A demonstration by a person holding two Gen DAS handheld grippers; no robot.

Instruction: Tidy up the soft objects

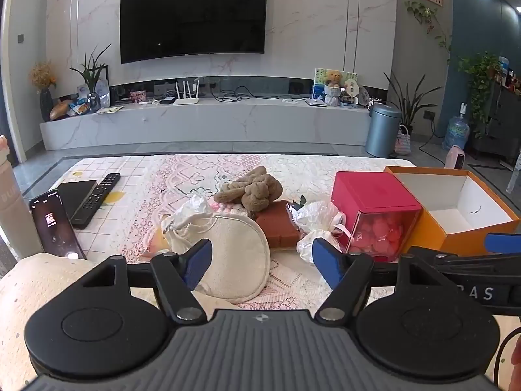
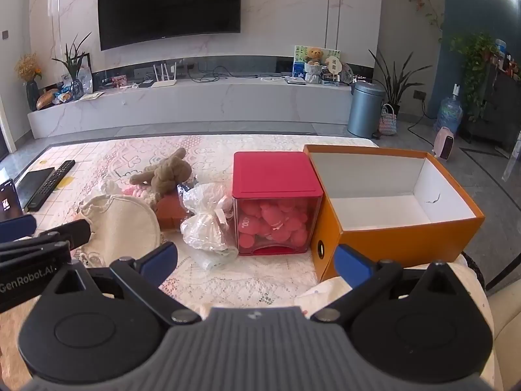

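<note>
A: Grippers?
B: Left gripper (image 1: 260, 257) has its jaws spread wide, nothing between them. It hovers over the near edge of the cream pouch (image 1: 228, 254). Right gripper (image 2: 255, 260) is also fully released, empty, above the lace tablecloth (image 2: 247, 280) in front of the boxes.

A: Soft objects?
B: All piled mid-table. Cream pouch nearest, crinkled clear plastic bags (image 2: 208, 224) just right of it, brown block (image 1: 278, 224) behind, touching the pouch. Brown plush toy (image 1: 252, 189) sits on top at the back of the pile, with something pink knitted under it; details are unclear.

A: Containers?
B: Red-lidded clear box (image 2: 276, 202), full of pink pieces, stands touching the orange box (image 2: 390, 238). The orange box is open, white inside.

A: Anything else?
B: Phone (image 1: 53, 224), remote (image 1: 94, 198) at the left edge. TV (image 1: 193, 16) on the far wall.
</note>
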